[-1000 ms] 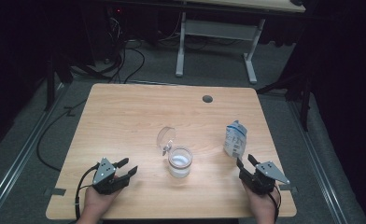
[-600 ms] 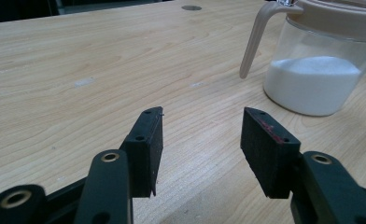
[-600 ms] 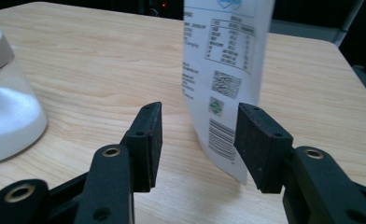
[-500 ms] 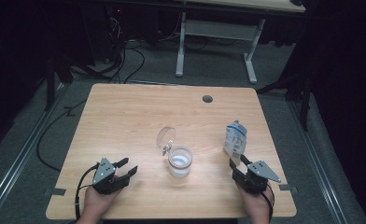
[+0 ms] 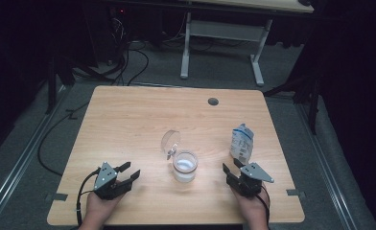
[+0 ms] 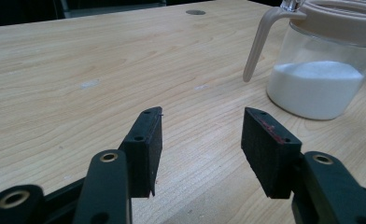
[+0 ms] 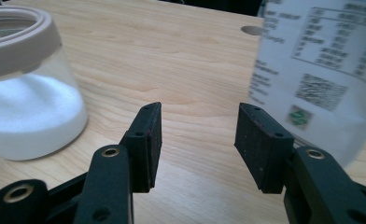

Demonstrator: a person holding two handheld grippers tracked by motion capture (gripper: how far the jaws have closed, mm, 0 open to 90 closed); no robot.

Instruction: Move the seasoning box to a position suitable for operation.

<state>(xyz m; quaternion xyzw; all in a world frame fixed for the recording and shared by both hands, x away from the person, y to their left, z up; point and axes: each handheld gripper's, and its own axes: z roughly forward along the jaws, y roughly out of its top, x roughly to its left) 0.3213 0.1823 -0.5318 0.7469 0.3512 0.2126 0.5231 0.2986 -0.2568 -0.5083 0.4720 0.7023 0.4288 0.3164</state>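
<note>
Wooden table (image 5: 128,120), pouch (image 5: 241,142) just beyond right hand-held gripper (image 5: 232,171) (open)

My right gripper (image 5: 232,170) has moved a little to the left along the near edge of the table, away from the corner. It is now just below the white pouch (image 5: 241,142) and nearer the jar (image 5: 184,166).

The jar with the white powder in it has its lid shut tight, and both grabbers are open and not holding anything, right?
Not quite. The jar is open: its clear lid is flipped up and back, as the high view shows. The rest holds: the left gripper and the right gripper are both open with nothing between their jaws.
</note>
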